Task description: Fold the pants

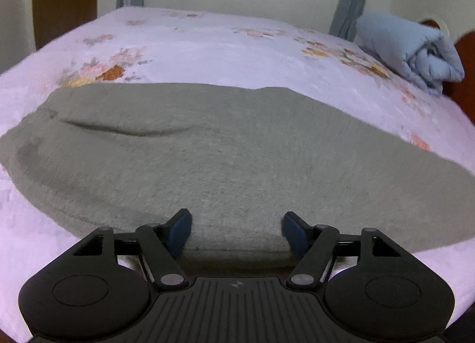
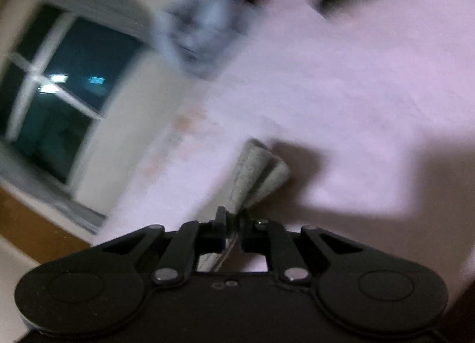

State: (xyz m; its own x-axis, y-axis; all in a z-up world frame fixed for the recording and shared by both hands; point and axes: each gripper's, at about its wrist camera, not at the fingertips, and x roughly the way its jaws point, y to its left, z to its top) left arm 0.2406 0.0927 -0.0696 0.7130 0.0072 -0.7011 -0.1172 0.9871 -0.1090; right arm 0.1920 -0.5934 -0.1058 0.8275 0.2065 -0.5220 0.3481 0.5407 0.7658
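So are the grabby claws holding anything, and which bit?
The right gripper is shut on the end of the fuzzy grey-green pants. The left gripper is open, its blue pads on either side of the pants' near edge, not squeezing.

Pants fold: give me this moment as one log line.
left gripper: open over pants near edge | right gripper: shut on pants hem | bed sheet: pants lie flat

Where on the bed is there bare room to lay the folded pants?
Bare sheet runs beyond the pants up to the wall, and left of them near the bed's edge. The far right corner is crowded by the rolled blue blanket.
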